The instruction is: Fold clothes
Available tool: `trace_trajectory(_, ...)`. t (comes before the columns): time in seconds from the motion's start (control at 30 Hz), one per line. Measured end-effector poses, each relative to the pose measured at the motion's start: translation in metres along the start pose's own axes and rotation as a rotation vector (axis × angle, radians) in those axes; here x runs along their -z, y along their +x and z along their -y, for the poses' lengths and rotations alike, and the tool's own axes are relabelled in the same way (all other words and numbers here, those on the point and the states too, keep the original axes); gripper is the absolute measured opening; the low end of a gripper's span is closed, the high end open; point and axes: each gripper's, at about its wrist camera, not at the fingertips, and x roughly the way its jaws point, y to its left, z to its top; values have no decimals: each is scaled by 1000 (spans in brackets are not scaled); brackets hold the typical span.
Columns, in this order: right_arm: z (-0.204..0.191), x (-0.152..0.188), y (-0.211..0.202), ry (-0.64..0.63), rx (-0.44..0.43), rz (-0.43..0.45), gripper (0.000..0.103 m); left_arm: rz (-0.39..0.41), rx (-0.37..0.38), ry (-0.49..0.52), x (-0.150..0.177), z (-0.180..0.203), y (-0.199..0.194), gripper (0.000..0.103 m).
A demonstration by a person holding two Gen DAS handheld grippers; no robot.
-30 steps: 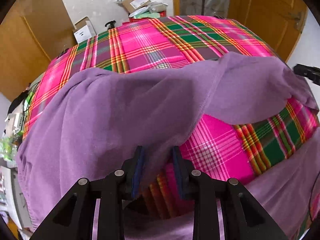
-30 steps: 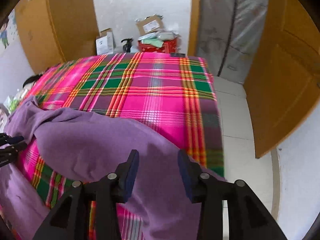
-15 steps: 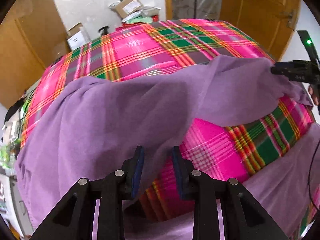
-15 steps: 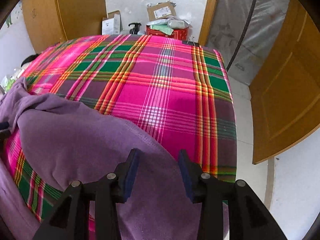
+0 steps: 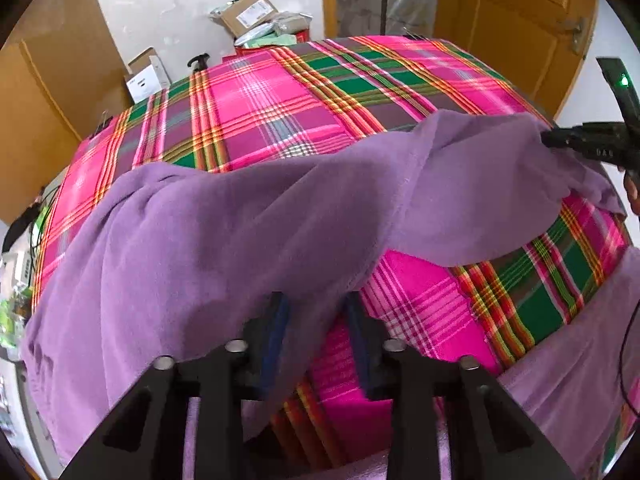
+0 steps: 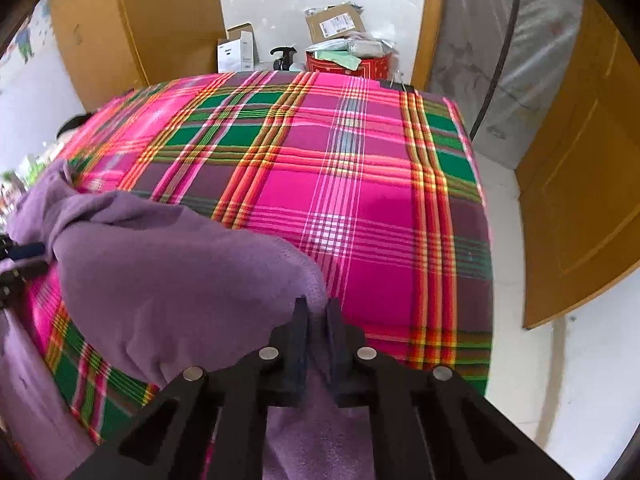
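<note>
We are carrying the near edge of the purple garment up and over the plaid cloth, so a fold looks to be in progress. Our left gripper is standing fairly wide with fabric draped between its fingers; whether it is gripping, we cannot tell. Our right gripper is pinching the hem, narrow now where half a second ago it was wide. Next we are needing both corners travelling level toward the cloth's far side.
</note>
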Motion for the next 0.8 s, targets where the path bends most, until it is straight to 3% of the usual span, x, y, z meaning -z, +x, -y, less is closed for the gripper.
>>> trace_trajectory(0.2, 5, -6, -12, 26, 19, 59, 6, 36, 18, -49, -4, -13, -4, 7)
trace_trajectory(0.53, 1, -39, -34, 12, 128, 174, 6, 196, 37, -209, -17, -57, -42, 6)
trace_trajectory(0.8, -17, -52, -72, -83, 319, 349, 6, 214, 83, -232, -8, -56, -57, 6)
